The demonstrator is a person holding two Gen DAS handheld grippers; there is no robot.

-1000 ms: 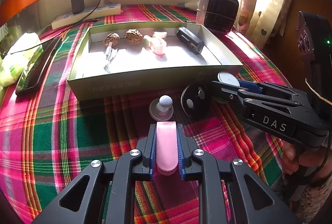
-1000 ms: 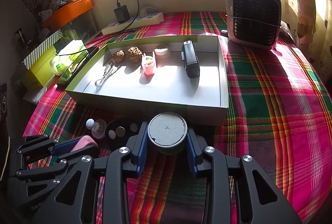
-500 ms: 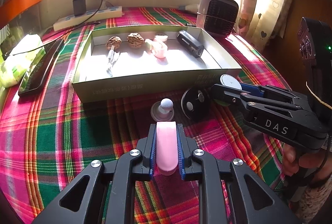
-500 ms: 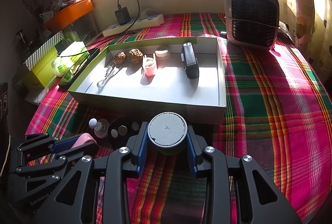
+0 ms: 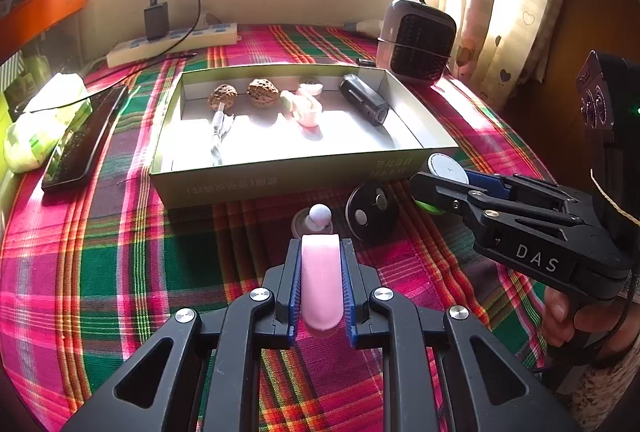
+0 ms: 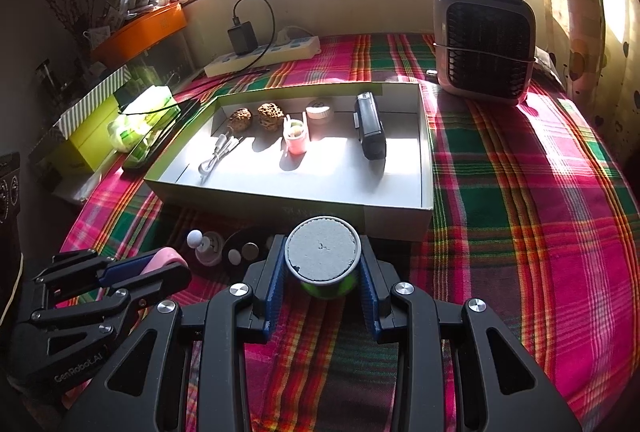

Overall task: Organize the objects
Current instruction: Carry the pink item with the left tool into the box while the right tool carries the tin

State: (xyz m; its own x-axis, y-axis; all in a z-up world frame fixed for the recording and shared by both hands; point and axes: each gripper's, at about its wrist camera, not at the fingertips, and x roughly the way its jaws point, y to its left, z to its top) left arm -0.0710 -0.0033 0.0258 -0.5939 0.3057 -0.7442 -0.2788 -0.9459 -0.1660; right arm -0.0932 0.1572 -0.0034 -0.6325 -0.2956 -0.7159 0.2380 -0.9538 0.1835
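Here both my tongs were loaded: the left tongs [image 5: 321, 282] were clamped on a pink oblong piece [image 5: 321, 282], its long axis running straight ahead along the fingers, and the right tongs [image 6: 322, 274] gripped a round green tub with a grey lid [image 6: 322, 250]. The open box [image 6: 426, 167] lay directly ahead of both on the plaid tabletop [image 6: 520, 216]; the right tongs were nearer, just short of its front wall, so I judged the tub should go in first
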